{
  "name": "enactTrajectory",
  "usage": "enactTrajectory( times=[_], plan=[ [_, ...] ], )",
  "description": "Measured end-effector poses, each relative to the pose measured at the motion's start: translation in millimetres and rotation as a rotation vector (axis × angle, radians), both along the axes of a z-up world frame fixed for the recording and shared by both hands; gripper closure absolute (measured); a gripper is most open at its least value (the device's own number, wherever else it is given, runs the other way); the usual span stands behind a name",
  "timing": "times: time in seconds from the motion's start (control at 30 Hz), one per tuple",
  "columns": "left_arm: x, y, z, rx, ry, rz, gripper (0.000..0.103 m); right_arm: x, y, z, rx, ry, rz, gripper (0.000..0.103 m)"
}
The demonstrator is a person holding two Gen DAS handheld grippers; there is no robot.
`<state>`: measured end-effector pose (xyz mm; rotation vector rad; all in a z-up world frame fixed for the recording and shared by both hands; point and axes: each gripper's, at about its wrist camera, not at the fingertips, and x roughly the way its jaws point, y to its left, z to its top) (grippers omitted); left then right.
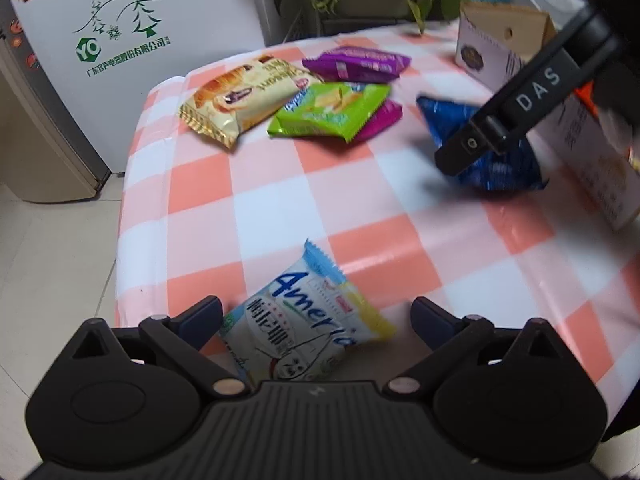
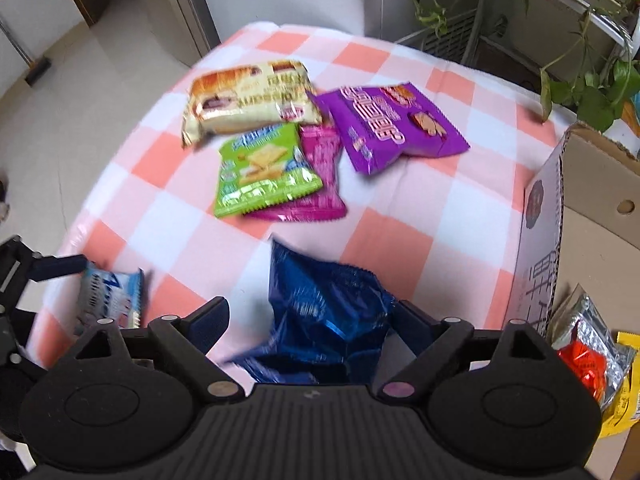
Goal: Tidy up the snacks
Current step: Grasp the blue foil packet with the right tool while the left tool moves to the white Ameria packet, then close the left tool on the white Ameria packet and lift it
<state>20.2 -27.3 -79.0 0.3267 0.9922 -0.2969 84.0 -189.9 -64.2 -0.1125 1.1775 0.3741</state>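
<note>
Task barely begun: cardboard box (image 2: 592,216) to the right of the right gripper (image 2: 312,316) holds 2 pkts, its jaws spread w/ the blue pkt (image 2: 324,312) between, left gripper (image 1: 316,316) open around the white pkt (image 1: 308,320), 4 ahead

Each gripper is built of matte black plastic. On the left gripper (image 1: 316,320) a ribbed central housing is seen, stamped with a small lightning-like mark, and it is flanked by two rounded lobes with oval recesses and triangular cut-outs. Angled black links are pinned with silver rivets, and the fingers (image 1: 200,318) are faced with dark blue pads. The right gripper (image 2: 310,320) is made alike; one of its rivets is tinted purple. In the left wrist view its side is marked "DAS" in pale letters.
</note>
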Motion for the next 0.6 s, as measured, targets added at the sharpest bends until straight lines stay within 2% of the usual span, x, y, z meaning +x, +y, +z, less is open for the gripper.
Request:
enactTrajectory(
  times=[0.13, 0.2, 0.23, 0.37, 0.6],
  plan=[
    [0, -2, -3, 0.013, -0.015, -0.039, 0.002, 1, 4, -4, -0.028, -0.009, 0.023, 0.011],
    [-1, -2, -4, 0.01, -0.03, -0.058, 0.002, 2, 7, -8, -0.046, -0.006, 0.043, 0.018],
    [-1, -3, -5, 0.007, -0.039, -0.067, 0.002, 2, 8, -11, -0.051, 0.003, 0.054, 0.026],
    [-2, -5, -6, 0.002, -0.07, -0.088, 0.002, -1, 13, -13, -0.072, -0.019, 0.093, 0.027],
    [3, -4, -2, -0.041, -0.076, -0.055, 0.023, 0, 15, -6, -0.059, -0.052, 0.091, 0.028]
  ],
)
